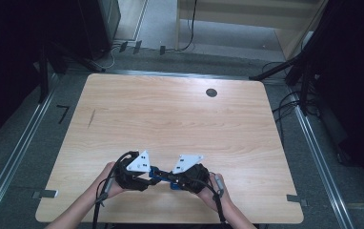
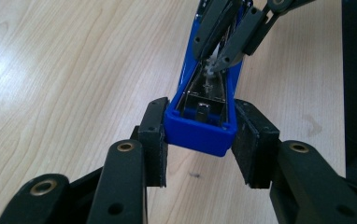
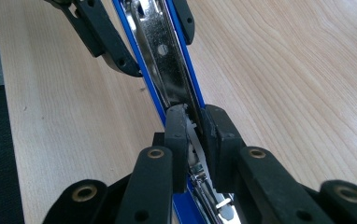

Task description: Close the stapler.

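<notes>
High view puts the blue stapler [image 1: 160,177] low in the frame, just left of centre, lying across the table [image 1: 180,114] between your two hands, its long axis running left to right from one claw to the other. Your left claw [image 1: 147,180] is clamped across one blunt end: in the left gripper view the pads [image 2: 154,140] press the sides of the blue plastic shell [image 2: 200,133], with the chrome staple channel running away toward the upper right of the frame. Your right claw [image 3: 194,140] is clenched on the thin bright metal strip inside that open channel, near the opposite end, so each hand owns its own end and any pull runs along the axis. The shell is smooth and glossy, the inner rail polished steel, the tabletop matt pale woodgrain.
</notes>
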